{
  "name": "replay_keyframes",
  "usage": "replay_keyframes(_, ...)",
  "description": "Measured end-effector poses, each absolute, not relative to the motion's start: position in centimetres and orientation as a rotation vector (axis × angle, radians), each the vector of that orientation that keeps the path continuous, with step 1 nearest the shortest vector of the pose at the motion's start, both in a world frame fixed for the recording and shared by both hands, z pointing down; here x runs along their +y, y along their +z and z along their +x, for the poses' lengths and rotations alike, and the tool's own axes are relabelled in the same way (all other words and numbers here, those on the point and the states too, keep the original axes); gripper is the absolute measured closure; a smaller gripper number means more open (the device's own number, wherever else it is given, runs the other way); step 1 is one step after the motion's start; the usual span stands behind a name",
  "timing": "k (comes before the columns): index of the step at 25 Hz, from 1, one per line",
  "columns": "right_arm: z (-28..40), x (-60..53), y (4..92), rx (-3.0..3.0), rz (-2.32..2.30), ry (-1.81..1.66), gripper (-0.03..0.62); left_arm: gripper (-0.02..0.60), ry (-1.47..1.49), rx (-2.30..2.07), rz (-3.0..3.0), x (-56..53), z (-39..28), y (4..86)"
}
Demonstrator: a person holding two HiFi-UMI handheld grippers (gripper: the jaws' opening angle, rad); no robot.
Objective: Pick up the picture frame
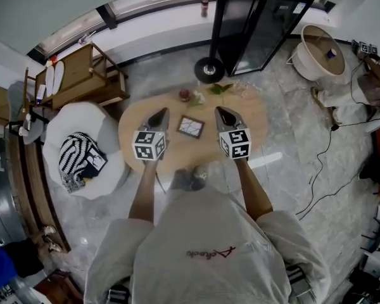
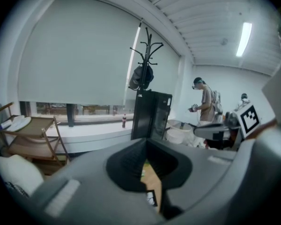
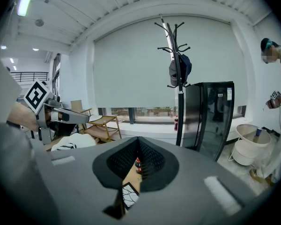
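Note:
A small dark picture frame (image 1: 190, 127) with a white cracked-line print lies flat near the middle of the oval wooden table (image 1: 253, 122). My left gripper (image 1: 161, 114) hovers just left of it, jaws shut and empty. At the frame's right my right gripper (image 1: 223, 113) is shut and empty too. Through the right gripper view's jaw gap I see the frame (image 3: 129, 194) on the wood, with a small red bottle (image 3: 138, 165) beyond. A corner of the frame (image 2: 151, 198) shows through the left gripper view's gap.
A red bottle (image 1: 184, 95), green leaves (image 1: 219, 88) and a clear object stand at the table's far edge. A white armchair (image 1: 82, 145) with a striped cushion sits left. A coat stand base (image 1: 209, 69), a black cabinet (image 1: 259, 27) and a white basket (image 1: 322, 50) stand beyond. Another person (image 2: 206, 100) stands at right.

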State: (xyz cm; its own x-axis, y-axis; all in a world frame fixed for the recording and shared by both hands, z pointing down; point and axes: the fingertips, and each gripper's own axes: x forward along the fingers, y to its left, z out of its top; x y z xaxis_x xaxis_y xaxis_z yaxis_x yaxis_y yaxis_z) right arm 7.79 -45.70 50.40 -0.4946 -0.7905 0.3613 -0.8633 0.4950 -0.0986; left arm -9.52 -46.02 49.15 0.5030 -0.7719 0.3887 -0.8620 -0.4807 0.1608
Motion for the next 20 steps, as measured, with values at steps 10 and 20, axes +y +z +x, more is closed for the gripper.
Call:
replay_keyframes(10,7.1,-46.0,57.9,-2.374,1.376,0.528,0.589,0.581,0.434,-1.299,2.321,-47.0,-11.3,56.5)
replay_keyframes(20,6.9,-43.5,67.6,-2.252,1.352,0.706,0.588,0.581,0.504,-1.206,2.196,-44.7,-11.7,66.4)
